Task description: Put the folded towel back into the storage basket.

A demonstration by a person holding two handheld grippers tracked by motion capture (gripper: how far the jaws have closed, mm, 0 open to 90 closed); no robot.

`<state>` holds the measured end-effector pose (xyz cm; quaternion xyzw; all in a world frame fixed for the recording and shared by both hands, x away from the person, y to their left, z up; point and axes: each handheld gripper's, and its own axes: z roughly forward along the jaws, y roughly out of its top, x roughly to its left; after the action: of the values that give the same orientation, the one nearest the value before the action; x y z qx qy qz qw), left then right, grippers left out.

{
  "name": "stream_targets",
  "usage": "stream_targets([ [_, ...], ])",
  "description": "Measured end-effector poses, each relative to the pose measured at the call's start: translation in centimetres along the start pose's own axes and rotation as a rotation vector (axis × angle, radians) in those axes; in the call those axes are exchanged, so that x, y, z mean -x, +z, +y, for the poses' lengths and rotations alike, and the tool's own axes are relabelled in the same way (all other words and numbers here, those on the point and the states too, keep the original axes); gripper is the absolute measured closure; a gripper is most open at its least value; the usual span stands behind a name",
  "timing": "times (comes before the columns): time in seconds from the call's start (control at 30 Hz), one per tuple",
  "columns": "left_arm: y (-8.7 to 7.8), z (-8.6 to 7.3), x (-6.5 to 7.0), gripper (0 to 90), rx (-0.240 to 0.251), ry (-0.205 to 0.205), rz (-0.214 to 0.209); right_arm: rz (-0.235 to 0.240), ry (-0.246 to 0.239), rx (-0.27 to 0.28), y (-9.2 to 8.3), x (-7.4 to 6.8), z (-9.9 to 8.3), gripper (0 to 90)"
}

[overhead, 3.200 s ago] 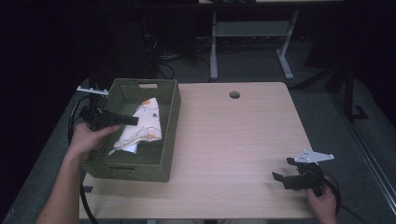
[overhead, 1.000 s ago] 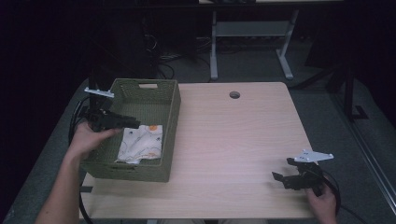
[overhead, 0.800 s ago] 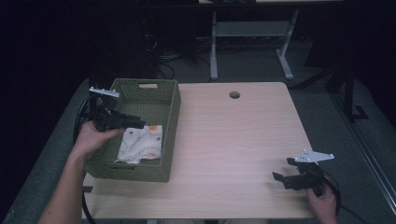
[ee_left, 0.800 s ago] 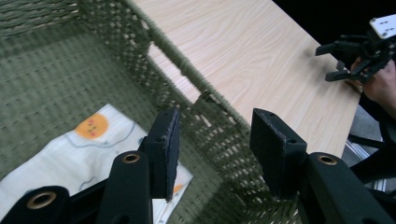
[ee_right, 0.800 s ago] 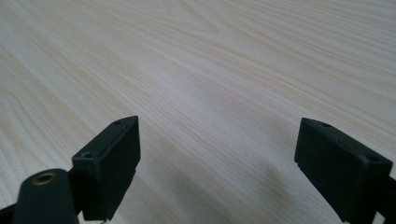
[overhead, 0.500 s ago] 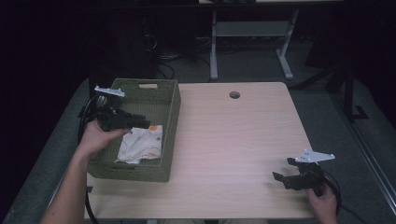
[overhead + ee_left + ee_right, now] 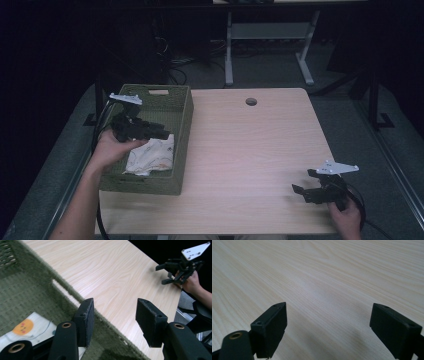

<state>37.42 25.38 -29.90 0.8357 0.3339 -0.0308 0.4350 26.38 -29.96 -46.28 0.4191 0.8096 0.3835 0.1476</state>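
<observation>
In the high view, the right gripper [image 7: 303, 191] is seen at the lower right of the frame, low over the bare table [image 7: 250, 150], with its jaws spread wide and nothing between them. In the right gripper view the two jaws stand far apart at the bottom of the frame, and only wood grain is seen between them.

At the middle left of the high view, the left gripper [image 7: 162, 134] is held over the basket [image 7: 181, 150]. Its jaws have just been opening. In the left gripper view they are parted by a moderate gap and nothing is held; the basket's rim and the table are seen through this gap.

The cloth [image 7: 152, 155] lies loose on the floor of the basket, in the half nearer to the bottom of the frame. It is placed just below the left gripper's tips in the high view, and at the lower left of the left gripper view [image 7: 27, 330], beside the left jaw and not between the jaws. Its long axis seems to run along the basket's length, from bottom to top of the high view.

The left gripper is judged to be much the nearer one to the cloth; the right gripper [image 7: 172, 272] is well apart, across the table. A coming move toward the cloth is judged to need the left gripper lowered and drawn toward the bottom of the frame.
</observation>
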Motion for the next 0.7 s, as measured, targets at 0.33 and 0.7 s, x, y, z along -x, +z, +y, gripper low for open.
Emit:
stream_targets([
  [0.33, 1.4, 0.9, 1.3, 48.4, -0.004, 0.025, -0.031, -0.001, -0.001, 0.001, 0.0, 0.0, 0.0, 13.9],
  [0.7, 3.2, 1.8, 3.0, 46.9, 0.003, 0.057, -0.058, -0.001, 0.000, 0.003, -0.1, 0.0, 0.0, 13.9],
])
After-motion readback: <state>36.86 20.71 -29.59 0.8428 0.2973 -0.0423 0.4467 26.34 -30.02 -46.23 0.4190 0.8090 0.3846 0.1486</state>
